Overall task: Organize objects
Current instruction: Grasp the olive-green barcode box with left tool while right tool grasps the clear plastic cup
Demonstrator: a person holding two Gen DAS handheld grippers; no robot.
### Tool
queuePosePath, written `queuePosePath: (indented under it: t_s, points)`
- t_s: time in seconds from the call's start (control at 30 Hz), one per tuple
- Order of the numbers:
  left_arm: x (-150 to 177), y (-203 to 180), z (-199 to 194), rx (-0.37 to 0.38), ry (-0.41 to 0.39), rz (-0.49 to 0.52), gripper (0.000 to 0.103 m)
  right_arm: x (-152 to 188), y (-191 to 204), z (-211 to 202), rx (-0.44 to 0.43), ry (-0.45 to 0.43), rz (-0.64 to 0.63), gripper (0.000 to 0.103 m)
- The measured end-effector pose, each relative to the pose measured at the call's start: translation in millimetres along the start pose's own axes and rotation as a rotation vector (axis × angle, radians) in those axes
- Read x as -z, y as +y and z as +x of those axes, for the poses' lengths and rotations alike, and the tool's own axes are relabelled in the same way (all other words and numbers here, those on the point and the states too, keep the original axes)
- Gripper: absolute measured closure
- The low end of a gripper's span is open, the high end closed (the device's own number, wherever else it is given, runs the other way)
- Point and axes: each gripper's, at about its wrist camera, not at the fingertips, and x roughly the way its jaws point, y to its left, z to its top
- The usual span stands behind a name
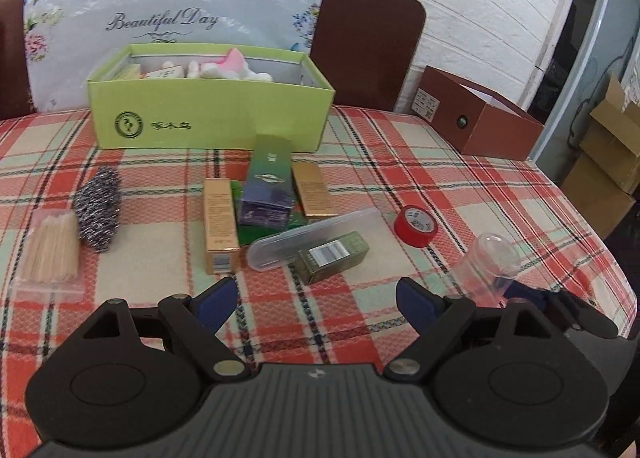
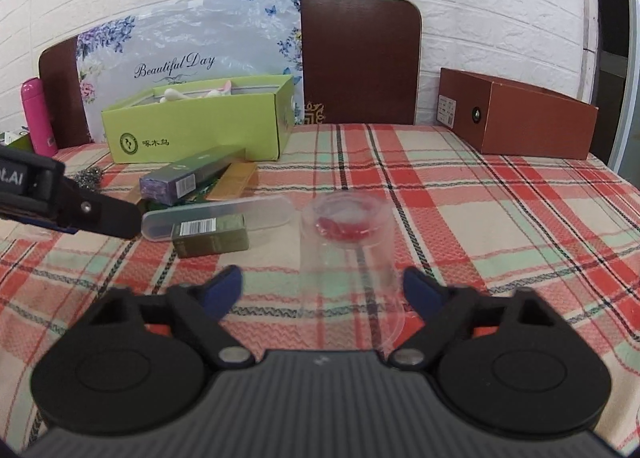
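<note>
Holding the left gripper (image 1: 316,298) wide open over the plaid tabletop (image 1: 440,178), with nothing between its pads. Pointing it toward a small green carton (image 1: 332,258) that is lying against a clear plastic case (image 1: 312,234). Passing over, farther back, two gold cartons (image 1: 218,218) flanking a purple-green carton (image 1: 266,186), all heaped just in front of the lime-green box (image 1: 208,118) already holding a few pale items. Leaving a steel scourer (image 1: 100,210) and a pack of toothpicks (image 1: 50,250) side by side at the left.

Keeping the right gripper (image 2: 322,286) open around a clear plastic cup (image 2: 344,242) on the tabletop: reaching almost to its wall with the right-hand pad, standing well clear of it with the left-hand pad, so not clamping it. Seeing a red tape roll (image 1: 416,224) just beyond the cup, and an open brown box (image 1: 480,126) at the far right corner.
</note>
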Motion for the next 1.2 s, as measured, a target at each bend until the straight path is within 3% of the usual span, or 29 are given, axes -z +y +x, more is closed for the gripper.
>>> queuePosePath:
  t_s: [0.03, 0.13, 0.47, 0.5, 0.57, 0.6, 0.67, 0.77, 0.9, 1.0, 1.03, 1.1, 1.2]
  points:
    - [-2.1, -3.4, 5.9, 0.009, 0.000, 0.018, 0.018, -0.5, -3.4, 3.1, -0.009, 0.018, 0.010, 0.053]
    - [-8.7, -13.0, 26.3, 0.028, 0.001, 0.085, 0.028, 2.9, -14.8, -1.2, -0.027, 0.016, 0.038, 0.053]
    - [-18.8, -37.0, 80.5, 0.004, 0.039, 0.210, 0.031, 9.4, -50.2, -16.4, -0.032, 0.022, 0.147, 0.053]
    - [-18.8, -40.5, 82.7, 0.003, 0.047, 0.229, 0.034, 9.5, -51.0, -16.6, -0.034, 0.023, 0.150, 0.053]
    - [-16.3, -44.9, 82.8, 0.013, 0.064, 0.259, 0.055, 9.5, -50.6, -17.4, -0.041, 0.021, 0.152, 0.053]
    - [-13.3, -45.7, 82.9, 0.037, 0.087, 0.262, 0.058, 9.6, -50.5, -17.7, -0.045, 0.021, 0.154, 0.053]
    - [-5.7, -45.1, 85.4, 0.059, 0.135, 0.247, 0.059, 10.5, -50.5, -19.0, -0.048, 0.020, 0.154, 0.053]
    - [-1.5, -48.9, 83.9, 0.036, 0.102, 0.261, 0.055, 11.0, -48.9, -19.8, -0.046, 0.023, 0.148, 0.053]
    - [-11.0, -54.9, 83.3, 0.070, 0.078, 0.220, 0.051, 11.8, -48.7, -23.1, -0.038, 0.023, 0.149, 0.052]
    - [-13.3, -67.3, 88.1, 0.070, 0.070, 0.265, 0.048, 12.6, -50.0, -24.2, -0.030, 0.024, 0.154, 0.052]
    - [-12.7, -70.1, 92.0, 0.078, 0.086, 0.285, 0.050, 13.1, -50.5, -24.8, -0.028, 0.025, 0.153, 0.052]
    - [-9.6, -69.1, 98.8, 0.093, 0.131, 0.286, 0.077, 13.3, -50.5, -25.5, -0.030, 0.028, 0.149, 0.052]
    - [-5.4, -60.5, 88.8, 0.103, 0.135, 0.252, 0.079, 13.3, -47.7, -27.4, -0.050, 0.040, 0.138, 0.054]
